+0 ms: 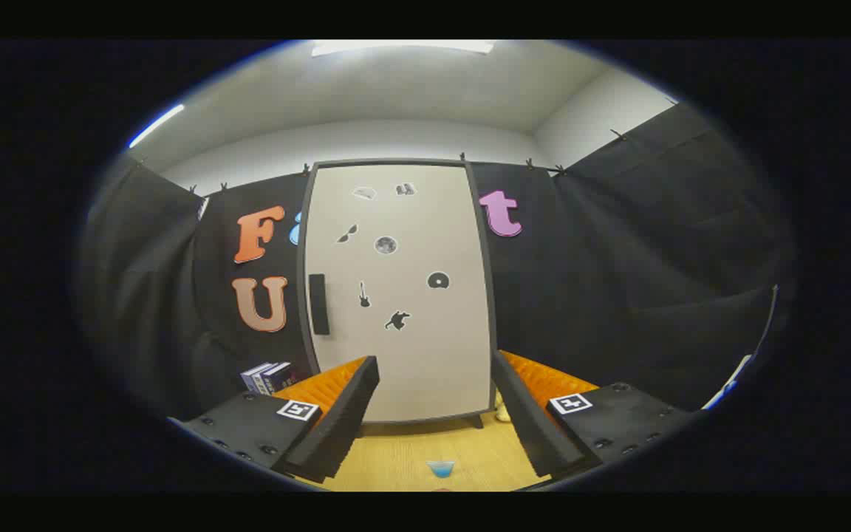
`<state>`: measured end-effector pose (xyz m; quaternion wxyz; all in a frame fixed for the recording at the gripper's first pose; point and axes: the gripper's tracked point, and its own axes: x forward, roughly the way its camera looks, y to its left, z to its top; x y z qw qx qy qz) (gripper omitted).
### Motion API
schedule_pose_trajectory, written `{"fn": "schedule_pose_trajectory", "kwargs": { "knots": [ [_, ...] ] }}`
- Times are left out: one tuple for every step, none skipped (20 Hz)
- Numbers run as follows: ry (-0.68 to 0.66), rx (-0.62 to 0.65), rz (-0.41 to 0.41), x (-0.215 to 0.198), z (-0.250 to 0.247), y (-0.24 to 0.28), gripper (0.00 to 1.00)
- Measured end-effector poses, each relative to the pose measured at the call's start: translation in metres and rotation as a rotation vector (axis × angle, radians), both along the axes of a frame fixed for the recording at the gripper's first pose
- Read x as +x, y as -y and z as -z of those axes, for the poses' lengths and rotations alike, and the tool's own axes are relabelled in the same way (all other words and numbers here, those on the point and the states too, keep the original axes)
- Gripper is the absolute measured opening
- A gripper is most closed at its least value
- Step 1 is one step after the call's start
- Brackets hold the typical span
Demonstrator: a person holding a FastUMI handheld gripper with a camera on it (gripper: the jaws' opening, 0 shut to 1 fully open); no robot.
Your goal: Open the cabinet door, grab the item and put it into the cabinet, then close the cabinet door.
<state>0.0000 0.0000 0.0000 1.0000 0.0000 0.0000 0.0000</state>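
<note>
We're at step one: the tall pale cabinet door with dark frame and small black stickers is shut, straight ahead beyond our gripper, jaws spread wide, holding nothing. Next we need the black bar handle at its left edge. Light wooden counter below. Books stand left of the cabinet. The small blue cup-like item sits between the jaws; nothing blocks the door.

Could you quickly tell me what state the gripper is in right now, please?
Gripper: open, holding nothing; its fingers point at the closed cabinet door, with the small blue cup on the table between them.
</note>
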Motion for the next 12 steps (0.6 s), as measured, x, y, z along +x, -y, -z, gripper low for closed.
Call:
{"fn": "schedule_pose_trajectory", "kwargs": {
  "knots": [
    [-0.001,-0.001,-0.001,-0.0007,0.0009,-0.0010,0.98],
    [-0.003,-0.003,-0.002,0.0002,0.0005,-0.0005,0.98],
    [-0.005,-0.005,-0.001,0.0001,0.0010,-0.0004,0.98],
    [-0.006,-0.006,0.000,0.0000,0.0010,-0.0009,0.98],
    [-0.007,-0.005,0.000,-0.0001,0.0016,-0.0016,0.98],
    [-0.009,-0.004,-0.001,-0.0002,0.0019,-0.0021,0.98],
    [-0.011,-0.003,-0.002,-0.0009,0.0023,-0.0029,0.98],
    [-0.013,-0.004,-0.003,-0.0006,0.0029,-0.0031,0.98],
    [-0.013,-0.007,-0.003,-0.0008,0.0034,-0.0037,0.98],
    [-0.013,-0.011,-0.003,-0.0005,0.0030,-0.0042,0.98],
    [-0.012,-0.014,-0.002,0.0002,0.0032,-0.0045,0.98],
    [-0.010,-0.017,-0.003,0.0010,0.0033,-0.0054,0.98]
  ]
}}
